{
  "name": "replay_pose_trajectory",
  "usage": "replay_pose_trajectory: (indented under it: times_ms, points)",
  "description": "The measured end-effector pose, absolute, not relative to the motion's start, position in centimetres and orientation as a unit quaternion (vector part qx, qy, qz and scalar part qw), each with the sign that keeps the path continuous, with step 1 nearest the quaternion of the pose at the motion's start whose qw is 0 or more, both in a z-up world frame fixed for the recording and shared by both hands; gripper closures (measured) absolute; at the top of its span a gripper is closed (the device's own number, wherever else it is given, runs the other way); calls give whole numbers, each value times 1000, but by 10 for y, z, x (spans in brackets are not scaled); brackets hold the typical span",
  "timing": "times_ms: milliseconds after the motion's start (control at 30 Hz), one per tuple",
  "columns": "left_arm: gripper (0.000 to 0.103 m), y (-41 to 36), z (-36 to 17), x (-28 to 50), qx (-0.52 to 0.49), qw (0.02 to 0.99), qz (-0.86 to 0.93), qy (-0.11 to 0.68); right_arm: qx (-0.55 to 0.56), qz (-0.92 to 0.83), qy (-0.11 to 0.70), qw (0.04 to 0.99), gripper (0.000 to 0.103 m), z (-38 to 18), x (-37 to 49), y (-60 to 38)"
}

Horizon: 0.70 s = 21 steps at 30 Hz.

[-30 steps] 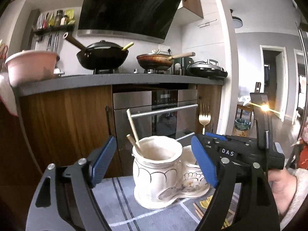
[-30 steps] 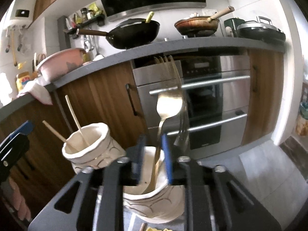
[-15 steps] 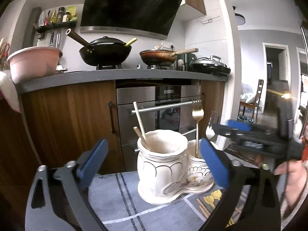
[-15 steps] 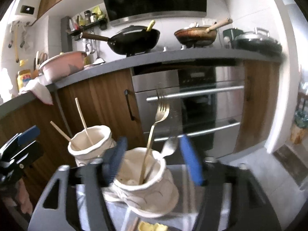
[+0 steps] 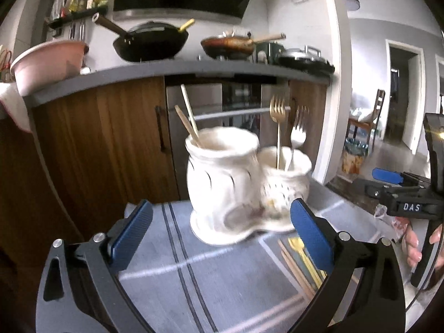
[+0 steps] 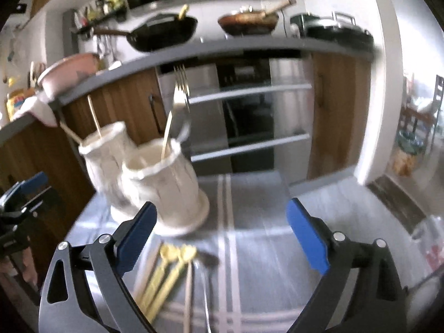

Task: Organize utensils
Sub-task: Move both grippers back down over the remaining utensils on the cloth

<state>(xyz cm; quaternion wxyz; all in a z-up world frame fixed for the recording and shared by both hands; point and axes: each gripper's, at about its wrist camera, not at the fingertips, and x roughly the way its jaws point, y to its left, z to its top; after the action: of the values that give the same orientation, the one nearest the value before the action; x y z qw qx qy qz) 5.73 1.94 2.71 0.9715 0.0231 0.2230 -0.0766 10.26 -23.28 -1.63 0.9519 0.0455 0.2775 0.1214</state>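
left gripper point(image 5: 222, 230): your jaws stand wide open at the bottom of the frame, gripping nothing.
right gripper point(image 6: 220, 234): your jaws are spread wide too, empty.
holder point(image 5: 222, 177): white two-pot ceramic piece at frame centre on the striped cloth point(image 5: 222, 283) over the desk.
forks: gold fork point(image 5: 277, 116) and silver fork point(image 5: 297, 136) upright in the lower pot.
chopsticks point(image 5: 188, 119): in the taller pot.
loose utensils point(image 6: 172, 269): yellow spoons and sticks lying on the cloth, lower centre.

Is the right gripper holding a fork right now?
No, the right gripper is open and empty, and both forks stand in the shorter cup of the ceramic holder.
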Motion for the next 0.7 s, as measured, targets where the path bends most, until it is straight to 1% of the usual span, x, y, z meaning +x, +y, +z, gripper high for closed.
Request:
replay_pose_trajectory:
  times_ms: [233,400,500,700]
  points:
    - [5,-1,-12,62,15,942,-100,319,27,107,326,939,9,-43,91,-238]
    - [5,-26,-38,67,73,919,-103,374,23,109,367,924,9,-61,87,-240]
    - [5,-32,-54,71,77,902,-109,412,17,106,385,917,9,-70,91,-240]
    - [6,-32,-69,76,59,887,-112,444,-8,120,401,908,9,-78,95,-227]
